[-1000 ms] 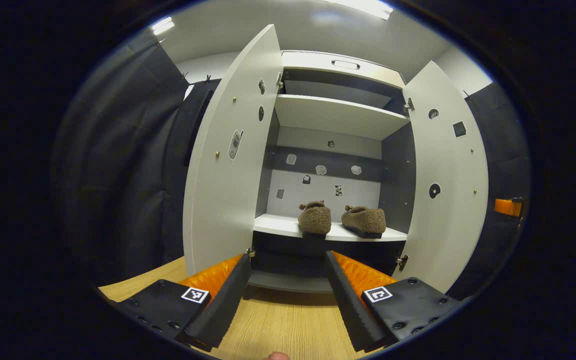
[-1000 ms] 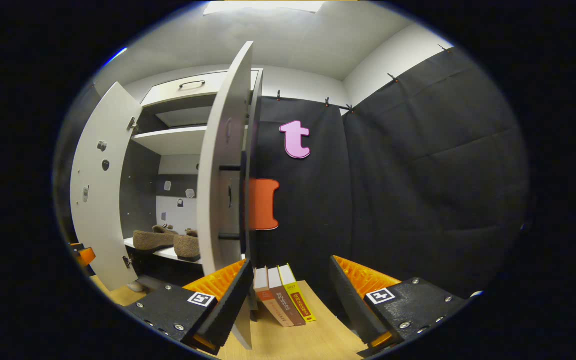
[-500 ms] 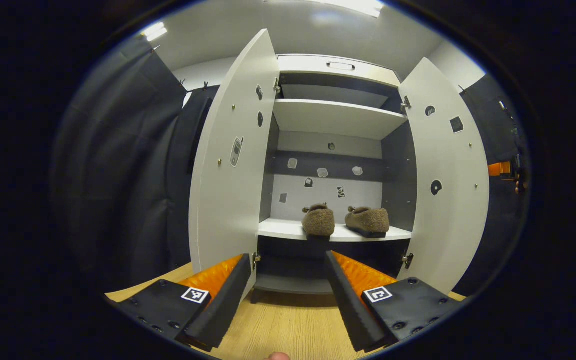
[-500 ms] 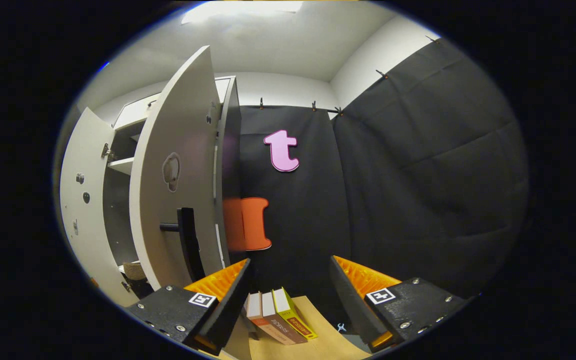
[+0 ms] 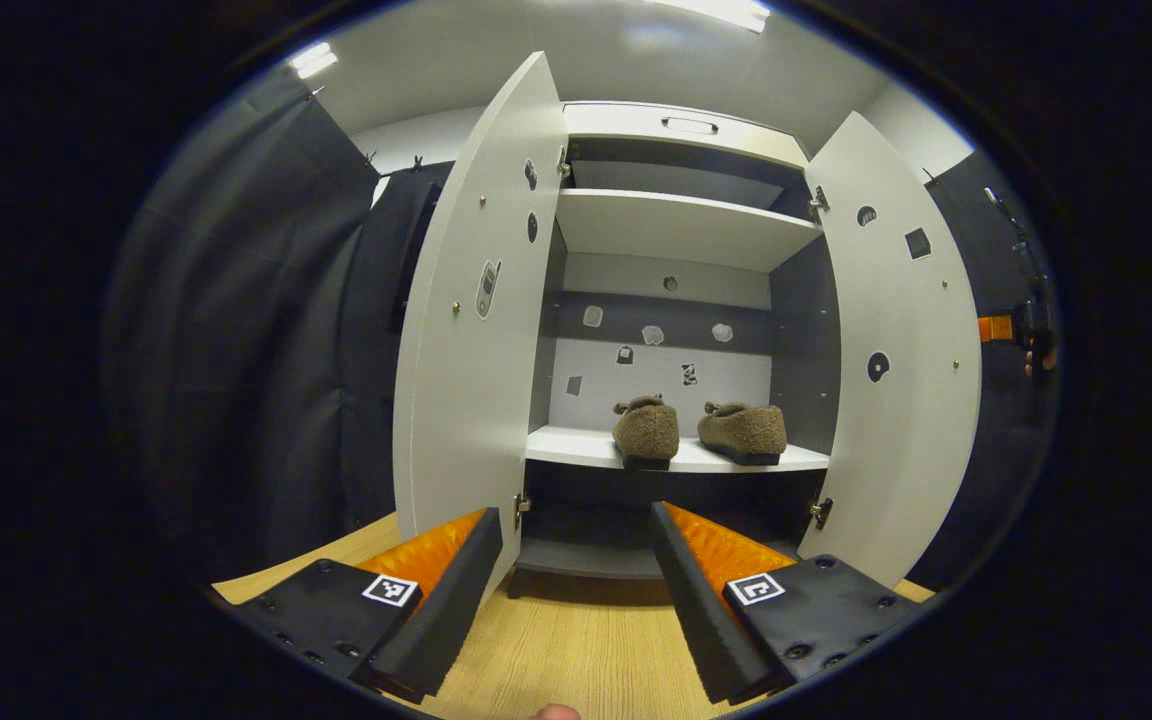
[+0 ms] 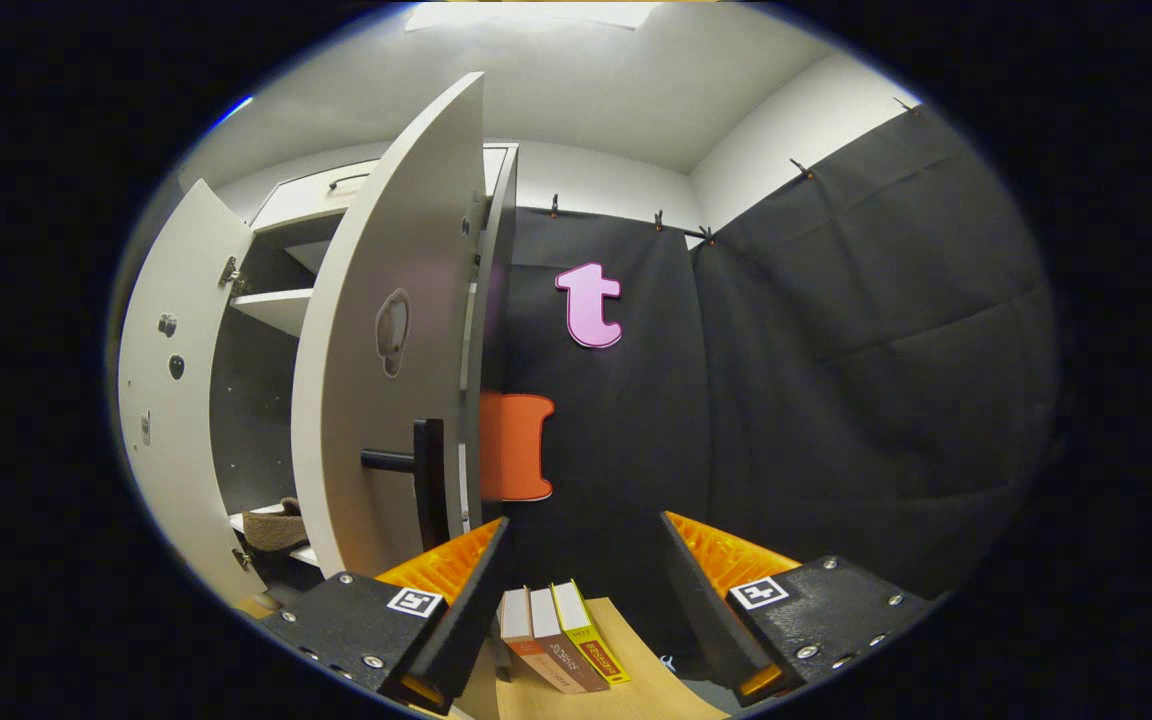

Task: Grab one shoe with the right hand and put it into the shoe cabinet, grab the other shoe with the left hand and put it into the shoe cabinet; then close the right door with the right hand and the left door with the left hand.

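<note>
Two brown fuzzy shoes, one on the left and one on the right, rest side by side on the lower shelf of the white shoe cabinet. Both doors stand open: the left door and the right door. My left gripper is open, facing the cabinet from a distance, nothing between its fingers. My right gripper is open behind the right door, near its black handle. A shoe peeks past that door's edge. The right gripper appears far right in the left gripper view.
Three books lean against the cabinet's side on the wooden floor. Black cloth walls surround the cabinet on both sides. An upper shelf and a top drawer sit above the shoes.
My right gripper swung around the right door from its edge to its outer face, so the handle came into view. The left gripper shifted only slightly.
</note>
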Motion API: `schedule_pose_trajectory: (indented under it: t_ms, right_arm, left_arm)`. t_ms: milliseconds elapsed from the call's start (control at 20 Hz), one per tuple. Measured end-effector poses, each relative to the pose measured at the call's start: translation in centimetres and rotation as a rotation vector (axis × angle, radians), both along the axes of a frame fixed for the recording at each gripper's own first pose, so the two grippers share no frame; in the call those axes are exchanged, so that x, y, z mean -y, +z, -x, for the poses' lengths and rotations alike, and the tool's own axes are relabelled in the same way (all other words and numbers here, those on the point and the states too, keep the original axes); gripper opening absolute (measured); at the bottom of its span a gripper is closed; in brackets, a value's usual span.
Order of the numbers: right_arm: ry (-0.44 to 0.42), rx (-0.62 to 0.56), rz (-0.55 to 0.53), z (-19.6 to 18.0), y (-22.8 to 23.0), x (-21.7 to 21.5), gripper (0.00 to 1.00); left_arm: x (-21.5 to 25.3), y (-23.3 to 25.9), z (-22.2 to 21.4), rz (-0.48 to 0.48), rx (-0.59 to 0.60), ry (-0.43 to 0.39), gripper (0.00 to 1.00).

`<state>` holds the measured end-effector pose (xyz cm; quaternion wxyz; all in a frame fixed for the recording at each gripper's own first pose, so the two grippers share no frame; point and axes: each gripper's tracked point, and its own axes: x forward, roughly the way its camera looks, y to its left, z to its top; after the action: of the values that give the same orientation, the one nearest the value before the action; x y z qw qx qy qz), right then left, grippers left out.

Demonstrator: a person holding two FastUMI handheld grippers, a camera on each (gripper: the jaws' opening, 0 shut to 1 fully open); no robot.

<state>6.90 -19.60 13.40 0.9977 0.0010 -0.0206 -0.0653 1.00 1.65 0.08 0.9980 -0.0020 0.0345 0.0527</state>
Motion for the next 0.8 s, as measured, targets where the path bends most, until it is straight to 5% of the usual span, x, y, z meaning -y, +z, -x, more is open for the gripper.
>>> schedule_pose_trajectory:
  t_ms: [800]
  right_arm:
    - [0.332,0.000,-0.063,-1.7,-0.2,-17.3,0.89]
  left_arm:
    - [-1.6,-0.1,0.3,-0.009,-0.006,-0.014,0.96]
